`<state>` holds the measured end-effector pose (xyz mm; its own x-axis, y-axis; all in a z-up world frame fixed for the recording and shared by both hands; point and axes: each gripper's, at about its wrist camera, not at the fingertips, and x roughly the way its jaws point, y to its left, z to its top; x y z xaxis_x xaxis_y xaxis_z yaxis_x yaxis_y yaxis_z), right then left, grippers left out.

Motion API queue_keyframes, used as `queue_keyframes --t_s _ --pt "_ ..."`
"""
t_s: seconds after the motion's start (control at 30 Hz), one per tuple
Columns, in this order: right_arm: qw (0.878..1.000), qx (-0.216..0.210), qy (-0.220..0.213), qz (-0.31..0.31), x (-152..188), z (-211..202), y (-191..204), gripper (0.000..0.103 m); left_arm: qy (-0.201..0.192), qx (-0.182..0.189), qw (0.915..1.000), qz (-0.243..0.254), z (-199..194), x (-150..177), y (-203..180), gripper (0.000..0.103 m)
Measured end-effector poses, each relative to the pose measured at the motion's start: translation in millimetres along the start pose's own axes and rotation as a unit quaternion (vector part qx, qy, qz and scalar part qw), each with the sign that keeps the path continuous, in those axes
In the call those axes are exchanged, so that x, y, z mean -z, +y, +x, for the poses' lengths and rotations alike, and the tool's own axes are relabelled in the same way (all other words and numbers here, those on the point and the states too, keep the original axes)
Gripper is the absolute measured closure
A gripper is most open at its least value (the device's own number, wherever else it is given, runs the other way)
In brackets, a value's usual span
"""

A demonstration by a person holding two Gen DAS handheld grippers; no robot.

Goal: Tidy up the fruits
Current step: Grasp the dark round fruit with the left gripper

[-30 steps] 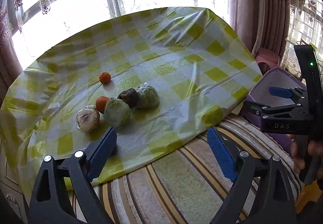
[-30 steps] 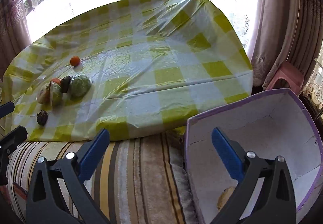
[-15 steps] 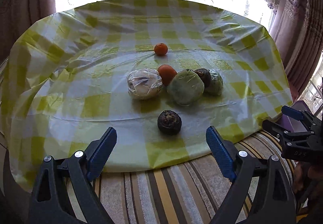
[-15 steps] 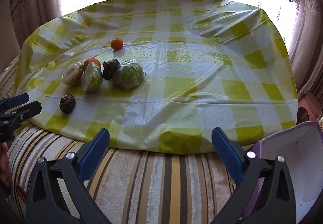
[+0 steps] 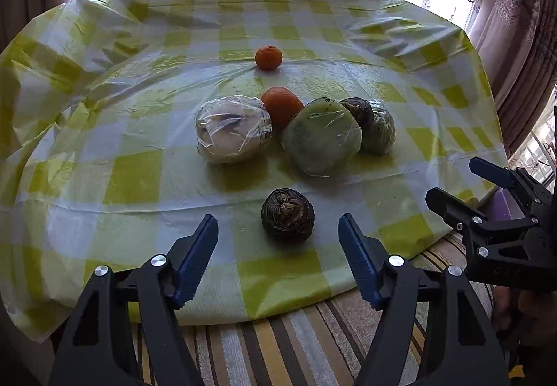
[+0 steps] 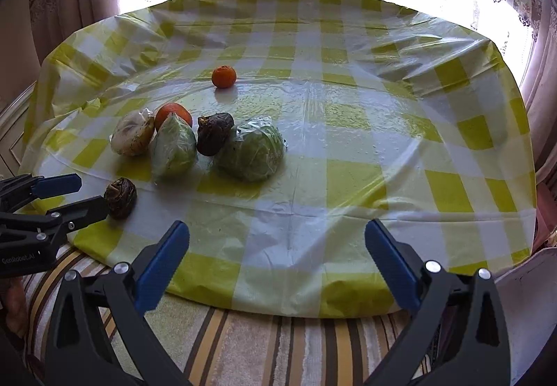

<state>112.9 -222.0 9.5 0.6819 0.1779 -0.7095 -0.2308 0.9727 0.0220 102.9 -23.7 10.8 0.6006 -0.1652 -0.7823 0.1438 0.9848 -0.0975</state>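
Note:
A dark round fruit (image 5: 288, 219) lies near the table's front edge, just beyond my open left gripper (image 5: 278, 243); it also shows in the right wrist view (image 6: 120, 197). Behind it sit a white wrapped item (image 5: 232, 129), a green wrapped one (image 5: 321, 141), an orange fruit (image 5: 281, 106), another dark fruit (image 5: 358, 110) and a second green wrapped one (image 5: 379, 132). A small orange (image 5: 268, 57) lies farther back. My right gripper (image 6: 276, 252) is open and empty over the table's front edge; it shows at the right of the left view (image 5: 470, 187).
The round table wears a yellow-checked plastic cloth (image 6: 348, 128). A striped rug (image 6: 261, 347) lies in front. A purple-rimmed white box corner (image 6: 532, 267) shows at the right. Curtains (image 5: 515, 38) and bright windows stand behind the table.
Both grippers have swung left and moved in toward the table. The fruits now sit centred and closer in the left view; the box has nearly left the right view.

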Motion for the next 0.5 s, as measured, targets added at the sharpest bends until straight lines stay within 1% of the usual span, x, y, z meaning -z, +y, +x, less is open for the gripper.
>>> queue_keyframes --t_s 0.1,0.2,0.23,0.3,0.33,0.5 --pt "1.0 0.003 0.001 -0.004 -5 8 3 0.002 0.008 0.0 0.9999 0.015 9 -4 -6 0.04" --pt "1.0 0.007 0.004 -0.01 -11 16 7 0.002 0.018 -0.002 0.9995 0.024 18 -6 -9 0.052" --pt "1.0 0.008 0.004 -0.011 -14 19 8 0.002 0.022 0.0 0.9994 0.026 21 -7 -9 0.054" --pt "1.0 0.01 0.004 -0.014 -18 24 11 0.002 0.029 0.0 0.9992 0.029 27 -6 -9 0.067" --pt "1.0 0.013 0.005 -0.016 -21 28 12 0.002 0.031 -0.001 0.9992 0.027 29 -6 -8 0.07" --pt "0.999 0.02 0.004 -0.025 -33 42 18 0.002 0.016 -0.002 0.9998 0.009 26 -3 -1 0.07"
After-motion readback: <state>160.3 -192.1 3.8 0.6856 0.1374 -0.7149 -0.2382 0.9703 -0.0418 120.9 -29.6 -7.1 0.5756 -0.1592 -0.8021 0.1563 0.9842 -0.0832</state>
